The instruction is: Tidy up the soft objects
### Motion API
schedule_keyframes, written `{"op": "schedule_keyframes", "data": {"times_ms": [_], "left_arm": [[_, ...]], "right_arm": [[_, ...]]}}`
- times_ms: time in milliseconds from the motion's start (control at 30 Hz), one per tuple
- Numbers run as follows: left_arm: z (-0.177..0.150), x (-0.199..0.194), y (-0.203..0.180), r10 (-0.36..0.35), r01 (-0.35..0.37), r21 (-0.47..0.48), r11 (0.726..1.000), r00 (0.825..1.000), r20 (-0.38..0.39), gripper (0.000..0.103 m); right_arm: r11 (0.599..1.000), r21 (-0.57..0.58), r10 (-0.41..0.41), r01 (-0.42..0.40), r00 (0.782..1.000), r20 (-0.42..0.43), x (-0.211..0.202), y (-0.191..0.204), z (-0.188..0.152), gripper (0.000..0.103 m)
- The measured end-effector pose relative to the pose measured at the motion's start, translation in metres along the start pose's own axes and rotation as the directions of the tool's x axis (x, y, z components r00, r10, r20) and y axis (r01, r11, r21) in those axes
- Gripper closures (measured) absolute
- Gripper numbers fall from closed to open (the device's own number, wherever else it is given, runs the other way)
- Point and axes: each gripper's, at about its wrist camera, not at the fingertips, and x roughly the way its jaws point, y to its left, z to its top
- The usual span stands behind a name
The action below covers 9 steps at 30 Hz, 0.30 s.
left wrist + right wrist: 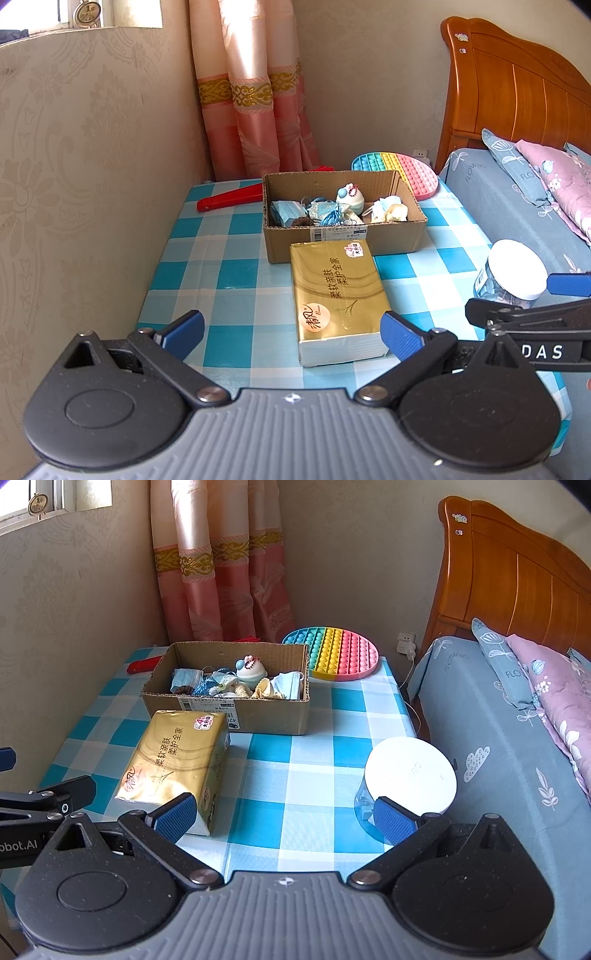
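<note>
Bed: it stands at the right side, with a blue sheet, pillows and a wooden headboard.
Table: it is covered with a blue and white checked cloth and stands between the wall and the bed.
Cardboard box: it is open on top and sits at the far middle of the table; inside are the soft things, blue face masks, a small round plush toy and blue tassels.
Pop-it mat: round, rainbow coloured, it lies behind the box at its right.
Tissue pack: golden, it lies in front of the box and touches its near wall.
Jar: clear with a white lid, at the right edge of the table.
Left gripper: wide open, it holds nothing; the near end of the tissue pack lies between its fingers.
Right gripper: wide open and empty, between the tissue pack and the jar.
Red fan: folded, left of the box.
</note>
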Motion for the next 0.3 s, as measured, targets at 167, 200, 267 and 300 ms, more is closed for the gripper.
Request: {"op": "schedule_keyframes", "data": {"times_ms": [167,200,267,300], "left_arm": [[0.0002,-0.0002,-0.0007,-0.002,0.002,-0.004,1.0,1.0,-0.003,0.002],[0.0003,-0.0002,-0.0007,-0.002,0.002,-0.005,1.0,1.0,-0.003,0.002],[0.0002,-0.0001,-0.0005,-0.003,0.002,-0.004,1.0,1.0,-0.002,0.002],[0.0002,-0.0002,-0.0007,-0.002,0.002,-0.004,1.0,1.0,-0.003,0.002]], "right_arm": [[1.0,-0.001,0.0,0.0,1.0,0.0,0.0002,0.0,0.0,0.0],[1.0,-0.001,-0.001,0.001,1.0,0.001,0.0001,-0.0002,0.0,0.0],[1.0,0.0,0.0,0.0,1.0,0.001,0.0002,-0.0008,0.0002,0.0],[1.0,0.0,0.0,0.0,1.0,0.001,0.0002,-0.0007,0.0001,0.0]]}}
